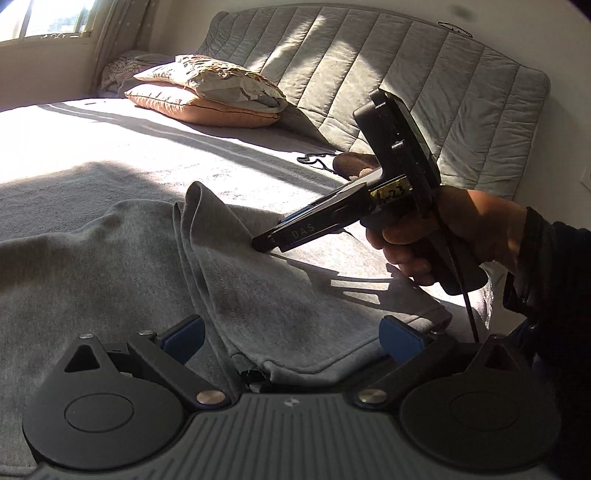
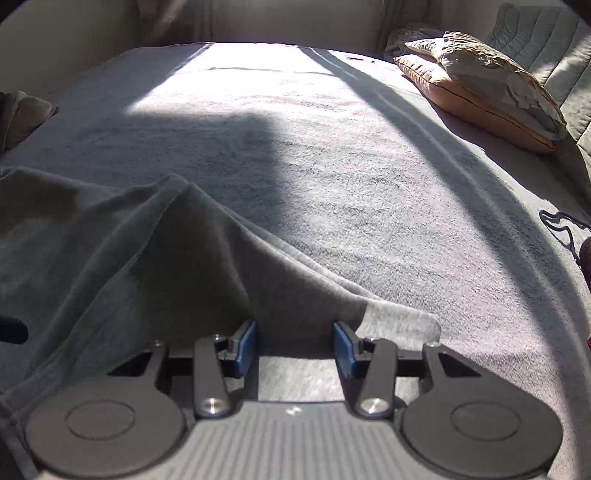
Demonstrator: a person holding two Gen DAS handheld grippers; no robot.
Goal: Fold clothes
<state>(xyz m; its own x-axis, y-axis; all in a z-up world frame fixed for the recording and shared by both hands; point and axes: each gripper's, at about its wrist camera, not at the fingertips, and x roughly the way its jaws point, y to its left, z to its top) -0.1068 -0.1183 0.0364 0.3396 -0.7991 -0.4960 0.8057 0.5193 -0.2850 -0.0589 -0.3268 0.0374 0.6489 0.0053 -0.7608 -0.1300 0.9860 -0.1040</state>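
A grey sweatshirt-like garment (image 1: 110, 258) lies on the bed, with one part drawn up into a standing fold (image 1: 195, 195). My left gripper (image 1: 293, 341) is wide open, and the garment's stitched hem (image 1: 295, 365) lies between its blue pads (image 1: 184, 339). A hand (image 1: 443, 236) holds the right gripper (image 1: 260, 245), whose tip touches the raised fold. In the right wrist view, the right gripper (image 2: 294, 349) has its blue pads (image 2: 245, 347) apart, and the garment's edge (image 2: 399, 321) lies across the gap. The garment (image 2: 129, 258) slopes up to the left from there.
The bed (image 2: 332, 166) has a grey cover with a bright sunlit band. Two stacked pillows (image 1: 207, 88) lie against a padded grey headboard (image 1: 369, 74). A thin black cord (image 1: 314, 160) and a brown object (image 1: 354, 162) lie near the headboard. A window (image 1: 51, 18) is at far left.
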